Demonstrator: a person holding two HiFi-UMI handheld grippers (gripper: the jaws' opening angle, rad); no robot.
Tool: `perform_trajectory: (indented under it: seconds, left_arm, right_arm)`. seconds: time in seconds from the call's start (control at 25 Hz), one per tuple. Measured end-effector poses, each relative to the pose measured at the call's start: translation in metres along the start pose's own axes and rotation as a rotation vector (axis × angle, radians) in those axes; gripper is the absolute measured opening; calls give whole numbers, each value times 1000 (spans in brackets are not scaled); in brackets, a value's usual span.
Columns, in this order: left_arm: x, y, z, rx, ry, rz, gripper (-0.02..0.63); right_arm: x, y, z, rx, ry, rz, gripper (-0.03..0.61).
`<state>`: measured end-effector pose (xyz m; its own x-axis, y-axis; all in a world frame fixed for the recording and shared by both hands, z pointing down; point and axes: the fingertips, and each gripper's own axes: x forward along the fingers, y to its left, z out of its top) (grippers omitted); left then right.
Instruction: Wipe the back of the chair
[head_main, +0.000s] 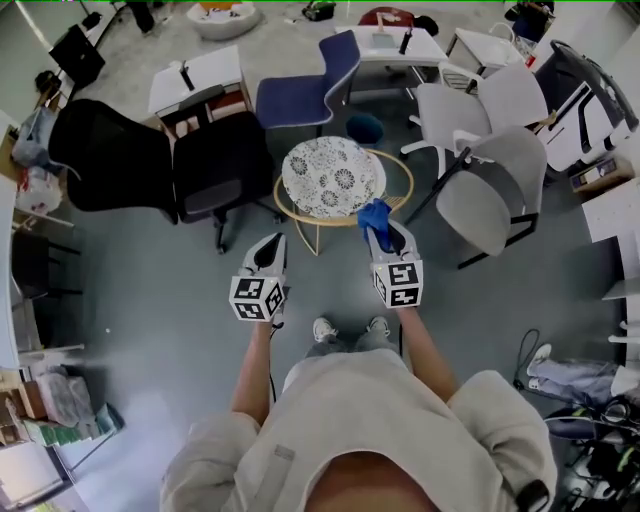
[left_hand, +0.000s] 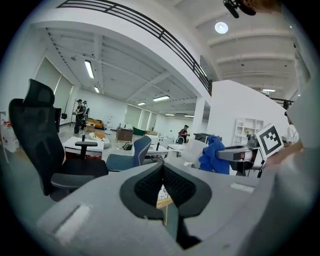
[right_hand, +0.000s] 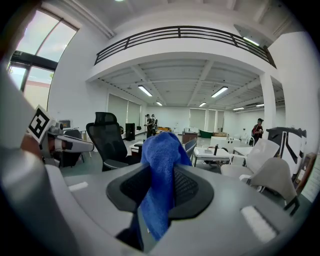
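Our right gripper (head_main: 381, 233) clamps the blue cloth (head_main: 374, 214); our left gripper (head_main: 272, 242) is closed on nothing. We judge the wiping of the chair is not begun.

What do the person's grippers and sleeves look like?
Both the left gripper and the right gripper are grey shells with black ribbed pads. Each carries a white cube with black square markers. The shirt is beige, short-sleeved.

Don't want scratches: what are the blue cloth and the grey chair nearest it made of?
The blue cloth: soft terry or microfibre, judging by its fuzzy, matte, limp folds. The grey chair: smooth matte shell, probably moulded plastic, though thin upholstery can't be ruled out.
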<state>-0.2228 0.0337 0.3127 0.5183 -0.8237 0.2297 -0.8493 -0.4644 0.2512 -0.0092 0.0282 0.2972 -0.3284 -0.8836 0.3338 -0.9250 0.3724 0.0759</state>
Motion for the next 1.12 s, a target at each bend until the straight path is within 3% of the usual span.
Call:
perform_trajectory:
  seconds: [0.28, 0.76, 1.12]
  left_arm:
    - [8, -4, -25, -33, 30, 7, 3]
    - [26, -18, -70, -76, 94, 106, 3]
    - [42, -8, -104, -100, 125, 177, 2]
  right_arm:
    - [16, 8, -28, 11, 61, 52, 107]
    - [48, 19, -85, 32, 148, 201, 107]
    - [71, 19, -120, 48, 194, 249, 107]
